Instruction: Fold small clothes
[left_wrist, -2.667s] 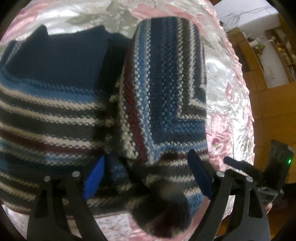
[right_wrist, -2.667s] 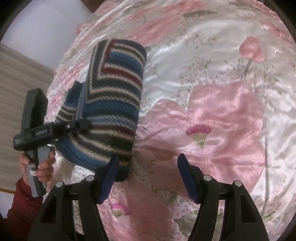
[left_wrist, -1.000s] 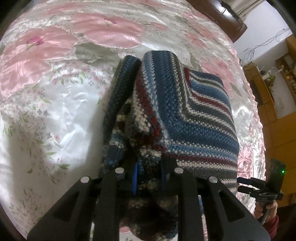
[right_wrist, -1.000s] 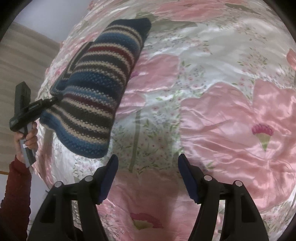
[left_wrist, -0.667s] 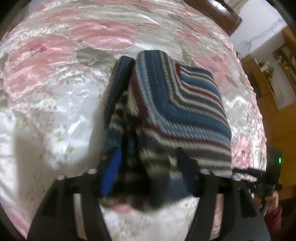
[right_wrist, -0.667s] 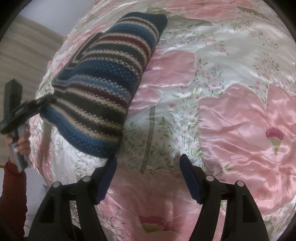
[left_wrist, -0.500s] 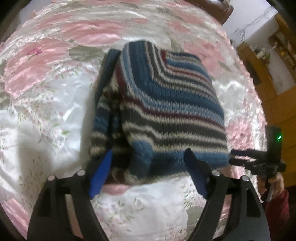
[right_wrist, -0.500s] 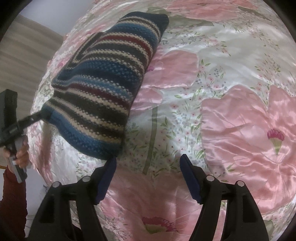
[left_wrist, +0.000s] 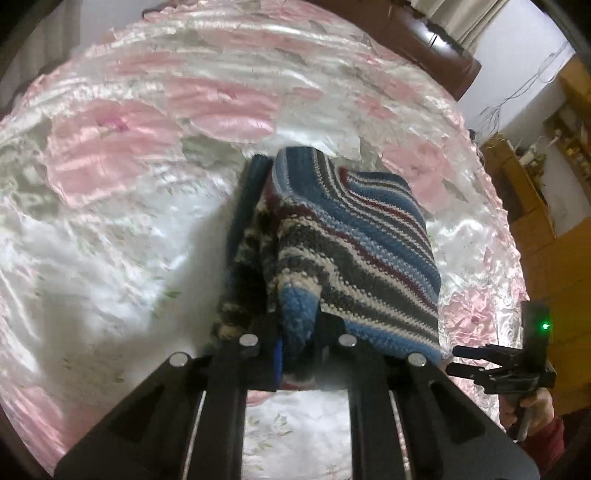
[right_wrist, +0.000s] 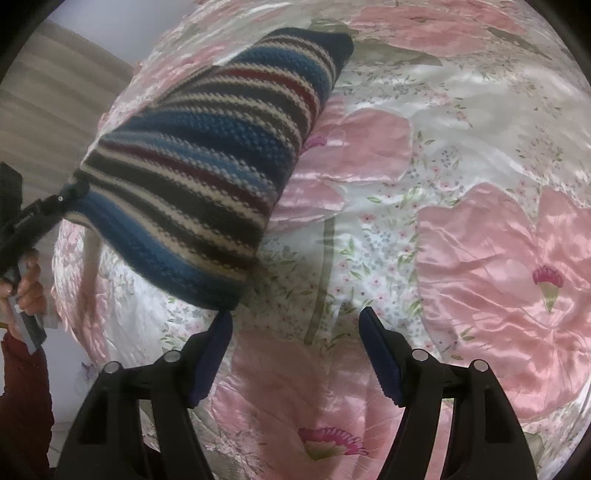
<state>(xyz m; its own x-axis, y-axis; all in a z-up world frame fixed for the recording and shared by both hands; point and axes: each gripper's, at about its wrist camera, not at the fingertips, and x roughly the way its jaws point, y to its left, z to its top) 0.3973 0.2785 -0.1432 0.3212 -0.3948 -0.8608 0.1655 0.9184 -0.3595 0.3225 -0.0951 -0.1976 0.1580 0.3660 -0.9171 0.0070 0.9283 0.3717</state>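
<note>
A folded knit sweater (left_wrist: 362, 236) with blue, white, grey and dark red stripes lies on the pink floral satin bedspread (left_wrist: 122, 147). My left gripper (left_wrist: 295, 350) is shut on the sweater's near edge, where the fabric bunches between the fingers. In the right wrist view the sweater (right_wrist: 207, 158) slants up from the bed, its near corner pinched by the left gripper (right_wrist: 70, 194). My right gripper (right_wrist: 295, 321) is open over the bedspread (right_wrist: 480, 240), just off the sweater's lower corner, with nothing between its fingers. It also shows at the left view's right edge as the right gripper (left_wrist: 480, 363).
The bed's edge runs along the right of the left wrist view, with wooden furniture (left_wrist: 524, 192) and a wooden floor beyond. A hand (right_wrist: 27, 284) in a dark red sleeve holds the left gripper. A wall lies past the bed's left side.
Half a second ago my left gripper was open in front of the sweater; now it has shut on the near edge. The right gripper has stayed open and hardly moved.
</note>
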